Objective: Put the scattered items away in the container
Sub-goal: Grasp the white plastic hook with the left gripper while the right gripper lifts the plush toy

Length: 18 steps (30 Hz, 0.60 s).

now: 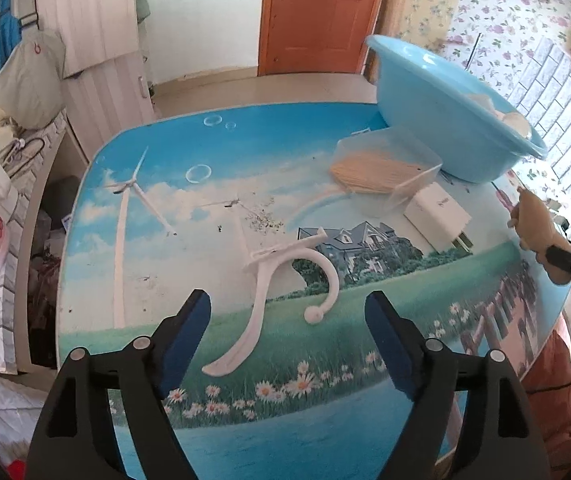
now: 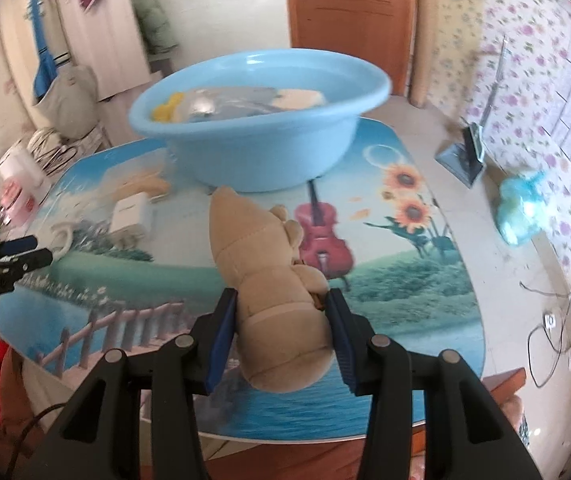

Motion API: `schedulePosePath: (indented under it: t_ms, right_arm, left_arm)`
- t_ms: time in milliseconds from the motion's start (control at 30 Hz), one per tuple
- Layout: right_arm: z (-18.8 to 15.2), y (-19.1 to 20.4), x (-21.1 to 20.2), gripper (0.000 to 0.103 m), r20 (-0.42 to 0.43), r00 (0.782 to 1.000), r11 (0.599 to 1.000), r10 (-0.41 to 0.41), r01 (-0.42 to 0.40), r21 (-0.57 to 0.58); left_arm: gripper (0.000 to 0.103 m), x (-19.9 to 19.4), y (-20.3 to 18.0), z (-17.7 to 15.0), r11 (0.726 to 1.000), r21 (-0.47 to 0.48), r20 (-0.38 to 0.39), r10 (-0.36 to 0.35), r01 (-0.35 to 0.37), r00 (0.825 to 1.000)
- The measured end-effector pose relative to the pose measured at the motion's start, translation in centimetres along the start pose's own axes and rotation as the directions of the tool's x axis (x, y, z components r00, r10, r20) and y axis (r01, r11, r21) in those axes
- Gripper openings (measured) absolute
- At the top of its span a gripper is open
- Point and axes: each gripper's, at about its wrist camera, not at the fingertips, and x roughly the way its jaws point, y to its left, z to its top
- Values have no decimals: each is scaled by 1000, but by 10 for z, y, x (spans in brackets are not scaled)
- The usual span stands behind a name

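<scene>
Tan plush toy [image 2: 273, 280] clenched in right gripper [image 2: 281, 336] – held above the table | left gripper [image 1: 289, 340] released, jaws wide over white plastic hook [image 1: 285, 276] | round light-blue plastic basin [image 2: 261, 128] behind

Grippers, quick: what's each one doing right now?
Left gripper: open, holding nothing, white hook lying between its fingers.
Right gripper: shut on plush toy.

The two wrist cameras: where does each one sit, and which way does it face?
Left wrist view: sits on the left gripper, looking down over its open fingers at a white hook on the table; a hand shows at right.
Right wrist view: sits on the right gripper, looking towards the blue basin; its fingers clamp a plush toy.
Both views share the basin, table, white charger, plush toy and door.
</scene>
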Motion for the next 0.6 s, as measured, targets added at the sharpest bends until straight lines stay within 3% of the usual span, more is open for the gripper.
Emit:
schedulePosePath:
  t_ms: [233,400,600]
  right_arm:
    - [1,15,10,47,-27,1000,998,8,-10,-66]
    - [-1,28,13,64,-30,1000,991,-2,-2,-137]
    - [-2,29,18,68,-35,999,988,-19,13,-155]
  left_arm:
    - [82,15,-7,11,999,17,-21,28,-28,999]
    - [88,21,-14,13,997,39,-12,70,-69,998]
    - [96,25,-18,14,996,52,2,77,-77,997]
